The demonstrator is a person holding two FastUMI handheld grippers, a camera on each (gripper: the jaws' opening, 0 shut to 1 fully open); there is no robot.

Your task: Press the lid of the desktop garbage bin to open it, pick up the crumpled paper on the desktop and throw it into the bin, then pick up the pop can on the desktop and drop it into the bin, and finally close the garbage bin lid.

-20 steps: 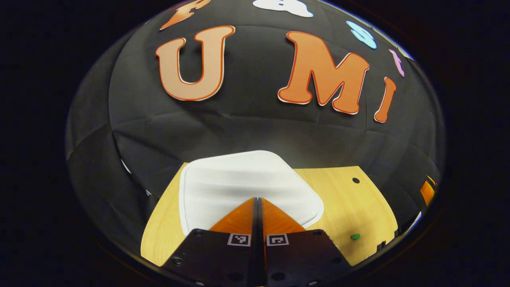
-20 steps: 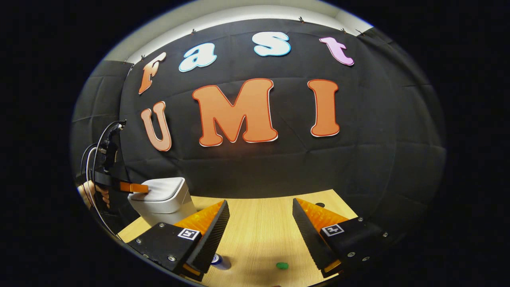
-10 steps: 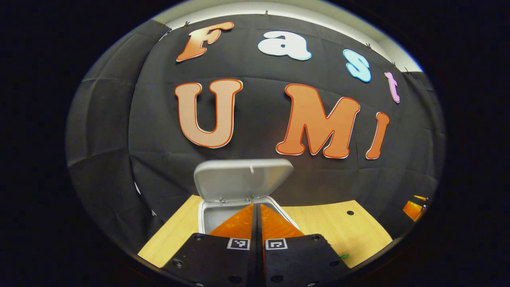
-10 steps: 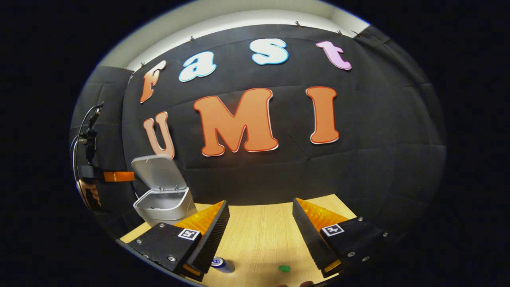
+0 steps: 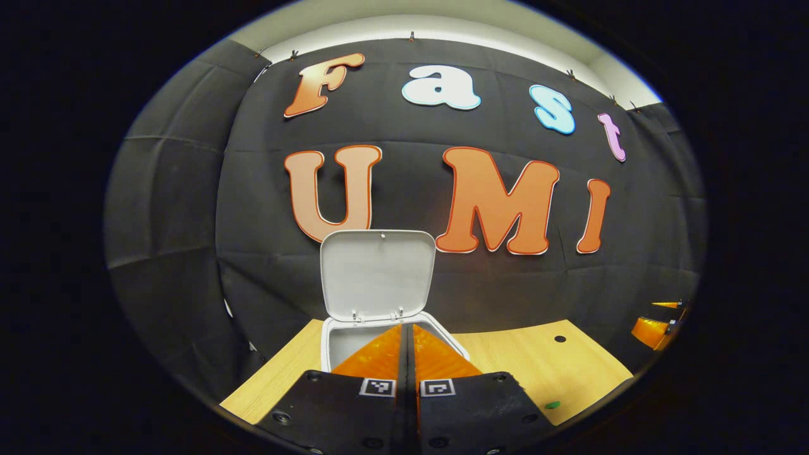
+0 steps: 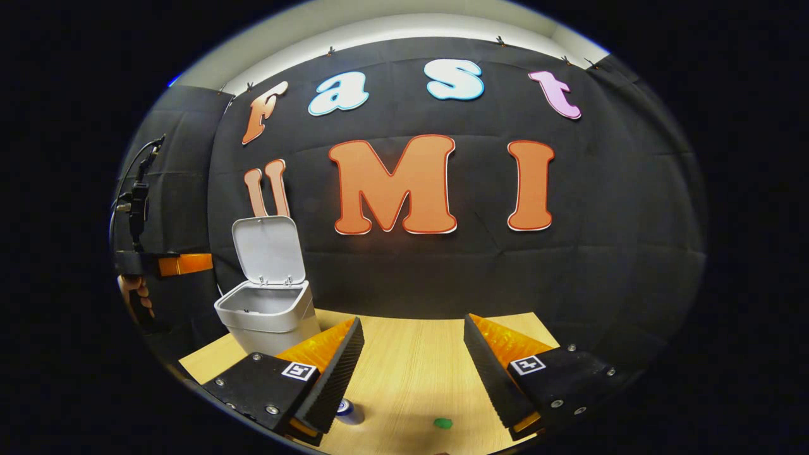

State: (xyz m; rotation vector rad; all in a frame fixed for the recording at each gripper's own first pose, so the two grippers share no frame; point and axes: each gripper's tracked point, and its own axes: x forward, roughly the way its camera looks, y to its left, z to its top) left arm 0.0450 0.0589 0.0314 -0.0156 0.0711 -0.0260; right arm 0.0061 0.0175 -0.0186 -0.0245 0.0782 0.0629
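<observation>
Behind the bin (image 6: 268,316), its lid (image 6: 267,248) stands fully up against the booth wall, so the mouth is open and I judge the pressing step done. My left gripper (image 5: 407,335) has its fingers clenched together on nothing, its tips just in front of the bin's near rim. In the right gripper view I see that same gripper (image 6: 183,263), held by a hand (image 6: 136,294), to the left of the bin and level with the lid, clear of it. My right gripper (image 6: 411,354) is released, fingers wide apart, well to the right of the bin over the wooden desktop (image 6: 411,373). The pop can (image 6: 349,411) stands on the desktop right of the bin, just beside my right gripper's left finger. A small green thing (image 6: 443,423) lies farther right; I cannot tell whether that is the crumpled paper.

Risks, as I judge them: the left gripper sits close enough to knock the lid shut if I swing it carelessly. The right finger could tip the can as I descend, sending it rolling. The green thing is small; a wide grasp may miss it.
</observation>
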